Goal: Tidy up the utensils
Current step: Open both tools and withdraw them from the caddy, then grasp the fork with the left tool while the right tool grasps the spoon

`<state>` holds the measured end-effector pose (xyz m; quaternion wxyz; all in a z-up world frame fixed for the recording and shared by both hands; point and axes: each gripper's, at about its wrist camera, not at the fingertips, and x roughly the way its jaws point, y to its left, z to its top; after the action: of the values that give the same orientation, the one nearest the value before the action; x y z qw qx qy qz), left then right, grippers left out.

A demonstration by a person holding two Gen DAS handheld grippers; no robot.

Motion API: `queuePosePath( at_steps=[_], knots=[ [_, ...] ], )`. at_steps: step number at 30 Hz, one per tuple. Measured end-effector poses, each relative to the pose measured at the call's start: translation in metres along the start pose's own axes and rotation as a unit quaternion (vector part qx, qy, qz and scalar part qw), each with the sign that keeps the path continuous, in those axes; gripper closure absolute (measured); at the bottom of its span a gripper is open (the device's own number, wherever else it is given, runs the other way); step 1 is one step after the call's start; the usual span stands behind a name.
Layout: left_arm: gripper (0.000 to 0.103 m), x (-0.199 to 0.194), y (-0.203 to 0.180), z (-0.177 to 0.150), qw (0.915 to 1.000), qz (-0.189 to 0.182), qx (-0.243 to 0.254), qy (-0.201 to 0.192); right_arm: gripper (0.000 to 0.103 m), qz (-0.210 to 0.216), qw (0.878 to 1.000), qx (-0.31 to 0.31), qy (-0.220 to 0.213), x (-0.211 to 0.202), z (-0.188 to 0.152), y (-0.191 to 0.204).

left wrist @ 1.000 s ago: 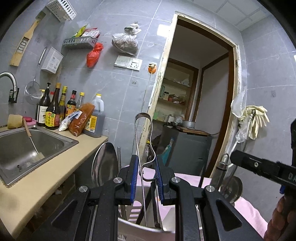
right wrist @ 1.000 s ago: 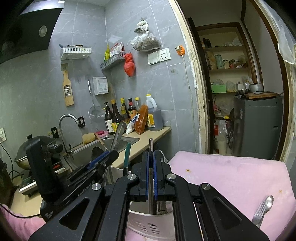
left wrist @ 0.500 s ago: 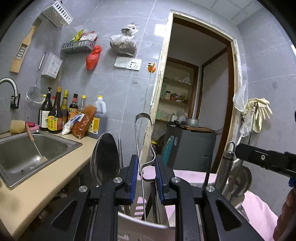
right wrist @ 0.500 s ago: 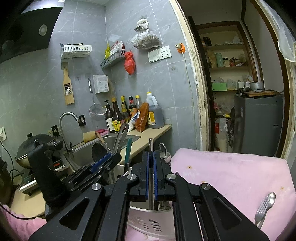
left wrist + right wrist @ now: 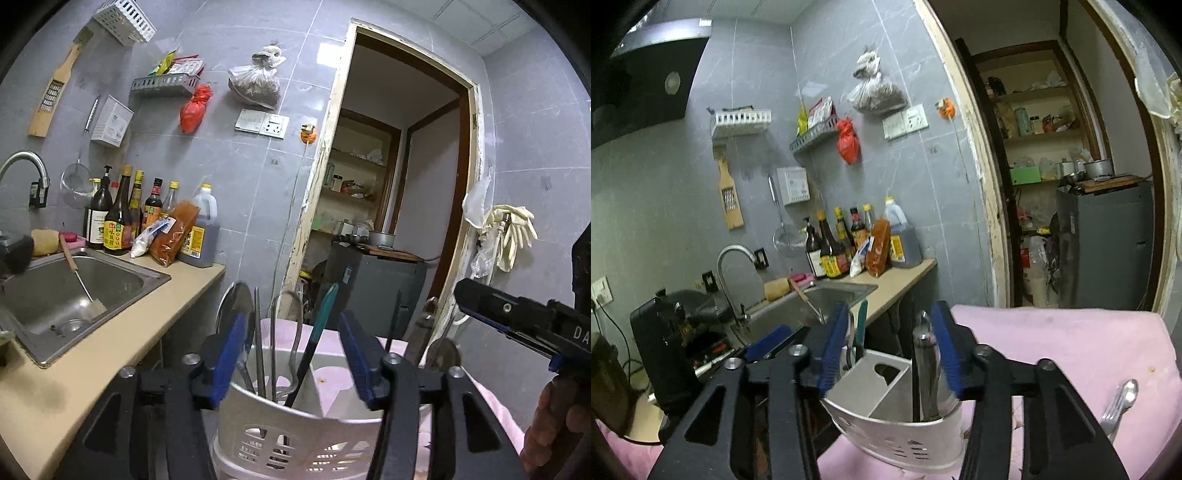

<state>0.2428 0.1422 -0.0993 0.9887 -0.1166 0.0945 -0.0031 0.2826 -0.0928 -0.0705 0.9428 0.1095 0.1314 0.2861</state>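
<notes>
The left gripper stands spread above the near rim of a white slotted holder; its jaws have just been opening, and the wire tongs that rise between the blue pads touch neither pad. In the same compartment stand a ladle at the left, a thin flat metal handle just right of it, and a teal-handled tool leaning to the right. The right gripper is spread too, jaws just opened, with a steel handle upright between the pads, close to the right pad though free of both as far as the view shows. That handle sits in the right compartment of the holder, while the teal tool and the other pieces (partly hidden behind the left pad) fill the far left compartment; the middle slot between them shows only its white divider. The holder rests on a pink cloth, and near its right edge lie a fork and a spoon, touching or overlapping, well apart from the holder. To the left runs a beige counter with a steel sink and a row of bottles against the far tiled wall. In the left view the right gripper's finger reaches in from the right, with part of a hand below it.
</notes>
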Motion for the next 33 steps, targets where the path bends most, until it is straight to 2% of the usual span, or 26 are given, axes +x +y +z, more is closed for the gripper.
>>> queuePosePath(
  at_steps=[2,3,5,6,8,10,16,19,22,26,33],
  knots=[
    [0.036,-0.005,-0.005,0.008,1.0000,0.005,0.001,0.005,0.045,-0.010,1.000,0.007,-0.009,-0.011,0.010,-0.003],
    [0.034,-0.007,-0.008,0.012,1.0000,0.004,0.001,0.008,0.042,-0.021,1.000,0.013,-0.015,-0.019,0.016,-0.006],
    [0.025,-0.010,-0.016,0.021,0.9997,0.006,0.004,0.023,0.026,-0.040,0.999,0.018,-0.024,-0.034,0.024,-0.014],
    [0.023,-0.012,-0.021,0.026,0.9995,0.010,0.006,0.030,0.022,-0.052,0.998,0.020,-0.027,-0.040,0.028,-0.018],
    [0.009,-0.016,-0.032,0.034,0.9991,0.019,0.009,0.036,0.011,-0.085,0.996,0.016,-0.036,-0.058,0.036,-0.027],
    [0.002,-0.021,-0.044,0.042,0.9989,0.027,0.012,0.036,0.002,-0.111,0.993,0.009,-0.043,-0.072,0.042,-0.037],
    [0.001,-0.028,-0.093,0.055,0.9982,0.031,0.042,0.028,0.002,-0.193,0.980,-0.032,-0.034,-0.113,0.052,-0.069],
    [0.000,-0.027,-0.118,0.053,0.9979,0.021,0.054,0.030,0.002,-0.221,0.974,-0.049,-0.028,-0.128,0.056,-0.083],
    [0.000,-0.023,-0.143,0.047,0.9973,0.008,0.066,0.033,0.002,-0.250,0.966,-0.060,-0.004,-0.140,0.051,-0.104],
    [0.000,-0.012,-0.174,0.032,0.9952,-0.013,0.083,0.049,0.002,-0.268,0.962,-0.052,0.025,-0.150,0.038,-0.135],
    [0.000,0.016,-0.213,0.000,0.9895,-0.049,0.097,0.095,0.002,-0.251,0.966,-0.001,0.070,-0.145,0.005,-0.202]
  ],
)
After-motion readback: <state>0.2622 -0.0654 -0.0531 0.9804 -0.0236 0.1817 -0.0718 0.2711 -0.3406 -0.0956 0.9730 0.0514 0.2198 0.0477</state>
